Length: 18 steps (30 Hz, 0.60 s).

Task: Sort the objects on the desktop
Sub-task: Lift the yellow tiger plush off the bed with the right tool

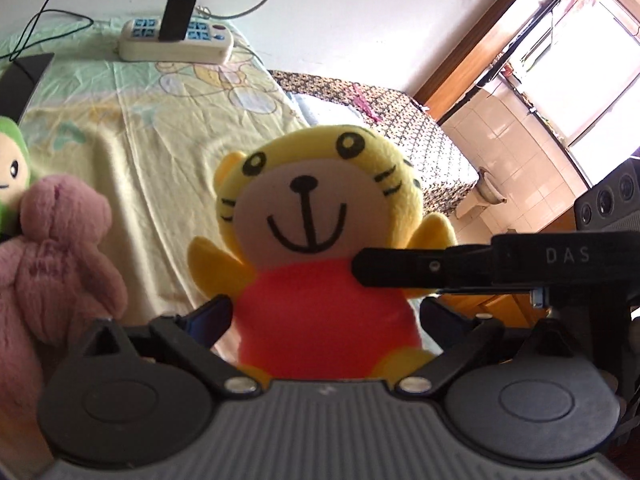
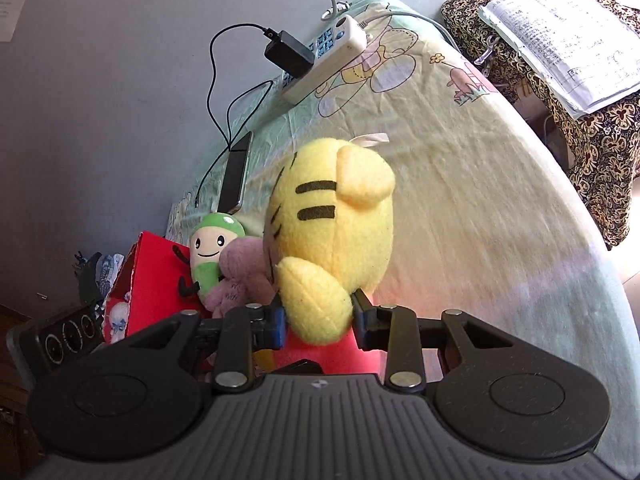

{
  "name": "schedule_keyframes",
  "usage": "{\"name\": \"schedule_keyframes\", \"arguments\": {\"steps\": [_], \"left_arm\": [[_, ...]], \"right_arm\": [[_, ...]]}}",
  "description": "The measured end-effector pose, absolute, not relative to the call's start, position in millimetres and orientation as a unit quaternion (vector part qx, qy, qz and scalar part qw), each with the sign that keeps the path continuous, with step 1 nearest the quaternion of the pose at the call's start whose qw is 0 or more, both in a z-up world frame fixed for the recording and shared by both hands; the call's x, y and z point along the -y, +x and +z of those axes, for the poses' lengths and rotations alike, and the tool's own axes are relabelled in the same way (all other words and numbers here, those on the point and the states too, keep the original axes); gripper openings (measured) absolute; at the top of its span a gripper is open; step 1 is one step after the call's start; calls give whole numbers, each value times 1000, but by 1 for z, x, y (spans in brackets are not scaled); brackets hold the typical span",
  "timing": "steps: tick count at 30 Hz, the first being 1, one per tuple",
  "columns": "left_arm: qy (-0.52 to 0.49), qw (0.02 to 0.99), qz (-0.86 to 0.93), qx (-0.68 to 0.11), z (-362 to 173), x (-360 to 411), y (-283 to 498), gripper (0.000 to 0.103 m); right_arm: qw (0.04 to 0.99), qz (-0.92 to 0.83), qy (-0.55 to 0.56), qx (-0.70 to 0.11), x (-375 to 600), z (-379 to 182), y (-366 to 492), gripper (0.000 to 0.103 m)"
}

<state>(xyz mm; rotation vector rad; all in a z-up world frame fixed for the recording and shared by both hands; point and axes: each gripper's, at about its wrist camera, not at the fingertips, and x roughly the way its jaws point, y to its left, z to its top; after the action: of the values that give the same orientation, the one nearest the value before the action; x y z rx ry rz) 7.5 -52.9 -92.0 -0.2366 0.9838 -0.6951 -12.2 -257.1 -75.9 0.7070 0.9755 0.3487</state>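
Surface [image 1: 132, 128] draped in a pale cartoon-print cloth. Three plush toys on it: tiger [image 1: 316, 248], pink bear [image 1: 56, 248] and green doll [image 1: 10, 168], the last two touching, left of the tiger in the left view. One power strip [image 1: 176, 42] with one black adapter [image 1: 178, 14] plugged in. The left view alone gives the tiger's face and the letters "DAS" on the right gripper's finger reaching in from the right. The right view alone shows one red box [image 2: 154, 284] behind the doll, papers [image 2: 560, 36] on a patterned side table, and one phone [image 2: 236, 172]. Left gripper [image 1: 326, 314] released, jaws wide either side of the tiger's body. Right gripper [image 2: 318, 320] clenched on the tiger's arm.
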Motion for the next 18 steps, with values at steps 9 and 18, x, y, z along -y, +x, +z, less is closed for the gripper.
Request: {"name": "schedule_keyframes", "arguments": {"steps": [9, 18], "left_arm": [[-111, 865, -311, -378, -30, 20, -29, 89], [-103, 911, -256, -305, 24, -73, -55, 89]], "right_arm": [[845, 216, 288, -396, 240, -29, -37, 33], [852, 292, 249, -356, 159, 14, -27, 33]]}}
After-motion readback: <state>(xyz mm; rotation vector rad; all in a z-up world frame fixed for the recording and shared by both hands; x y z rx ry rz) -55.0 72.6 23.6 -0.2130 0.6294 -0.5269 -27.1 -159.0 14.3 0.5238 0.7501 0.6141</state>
